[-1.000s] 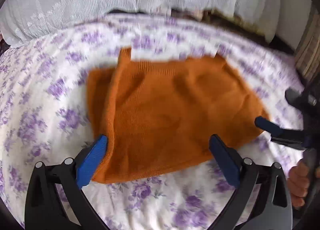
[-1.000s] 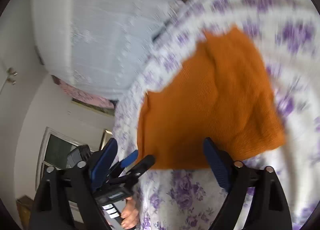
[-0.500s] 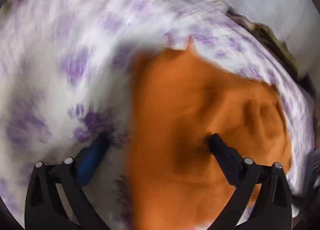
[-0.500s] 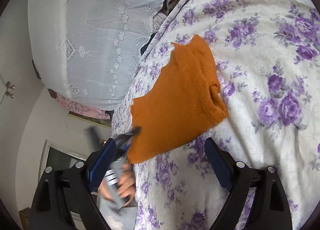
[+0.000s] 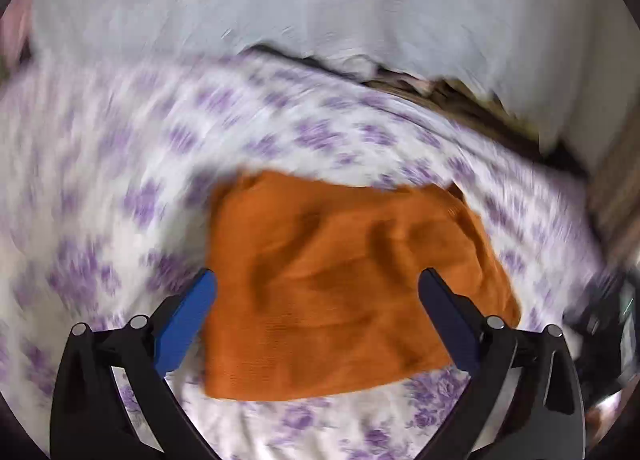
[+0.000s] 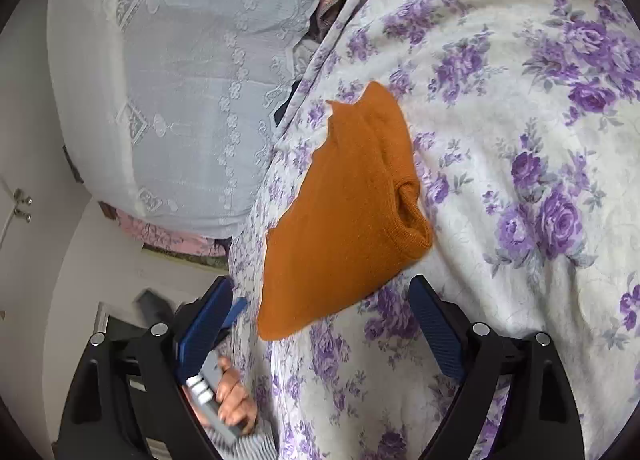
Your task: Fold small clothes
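An orange knitted garment [image 5: 340, 292] lies folded on a bed covered by a white bedsheet with purple roses [image 6: 520, 139]. It is a compact, roughly rectangular bundle, with slight wrinkles across its top layer; in the right wrist view its nearer right corner shows a rolled, doubled-over edge.

The left gripper [image 5: 318, 316] hangs above the garment's near edge with its blue-padded fingers [image 5: 184, 324] spread wide, one to each side of the cloth and gripping nothing. This view is smeared by motion blur, so whether the fingers touch the cloth cannot be told.

The right gripper [image 6: 320, 332] is near the garment's lower corner, its fingers [image 6: 434, 326] also spread apart and empty, with the orange corner between them and farther from the camera. Left of the garment in that view, the person's left hand [image 6: 234, 396] grips the handle of the other tool beside the bed's edge.

Beyond the garment, at the far side of the bed, hangs a pale lace cloth [image 6: 180, 71] with embroidered flowers.
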